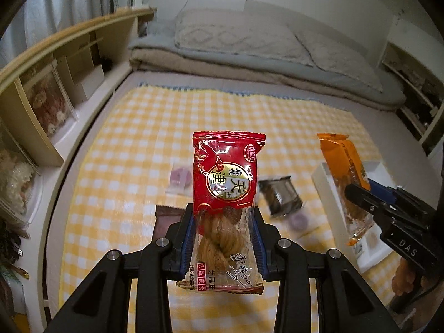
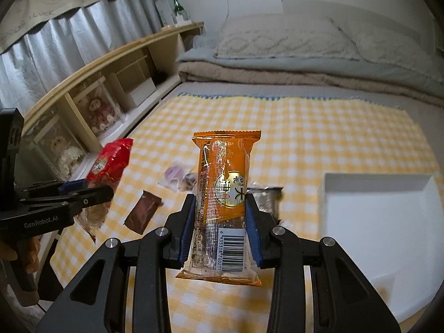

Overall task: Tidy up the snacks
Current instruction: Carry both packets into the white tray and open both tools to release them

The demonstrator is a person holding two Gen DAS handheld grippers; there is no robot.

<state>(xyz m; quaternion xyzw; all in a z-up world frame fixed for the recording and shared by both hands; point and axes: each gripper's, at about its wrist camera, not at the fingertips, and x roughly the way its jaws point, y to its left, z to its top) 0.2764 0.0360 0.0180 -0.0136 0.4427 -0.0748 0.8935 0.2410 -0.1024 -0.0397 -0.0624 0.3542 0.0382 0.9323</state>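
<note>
My left gripper [image 1: 222,211] is shut on a red snack packet [image 1: 226,172] holding a twisted pastry, upright above the yellow checked cloth [image 1: 116,172]. My right gripper [image 2: 219,199] is shut on an orange snack packet [image 2: 224,183] with a barcode, also held above the cloth. Each gripper shows in the other view: the right gripper [image 1: 358,194] with the orange packet [image 1: 344,161] above the white box [image 1: 322,174], the left gripper [image 2: 108,191] with the red packet [image 2: 111,161] at the left.
On the cloth lie a brown packet [image 2: 143,212], a silver-black packet [image 1: 280,194], and clear packets with purple sweets [image 1: 180,179]. The white box [image 2: 374,183] stands at the right. A wooden shelf [image 2: 91,63] runs along the left; folded bedding [image 2: 291,66] lies behind.
</note>
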